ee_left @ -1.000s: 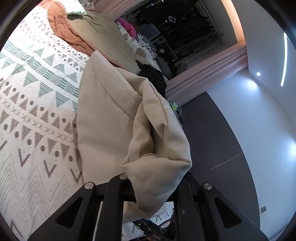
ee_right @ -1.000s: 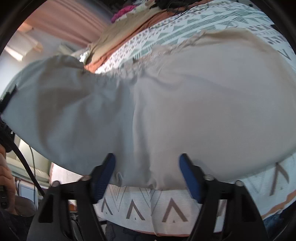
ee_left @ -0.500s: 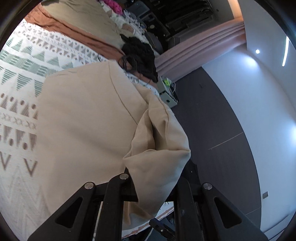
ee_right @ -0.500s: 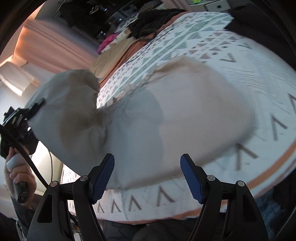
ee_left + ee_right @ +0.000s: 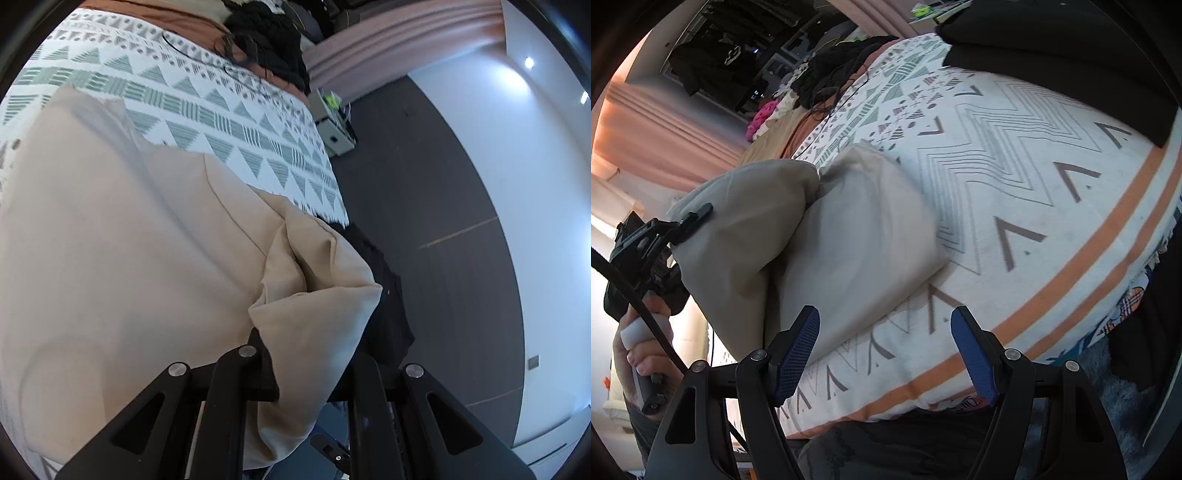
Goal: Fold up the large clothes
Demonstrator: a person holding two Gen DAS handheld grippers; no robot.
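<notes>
Right gripper released (agape), left gripper clamping garment

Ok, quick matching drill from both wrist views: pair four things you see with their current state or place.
Things:
1. left gripper
2. right gripper
3. beige cloth garment
4. black clothes pile

States:
A. open, holding nothing
B. at the bed's far end
C. shut on fabric
D. spread on the patterned white bedspread, one end lifted

Pairs: 1-C, 2-A, 3-D, 4-B
</notes>
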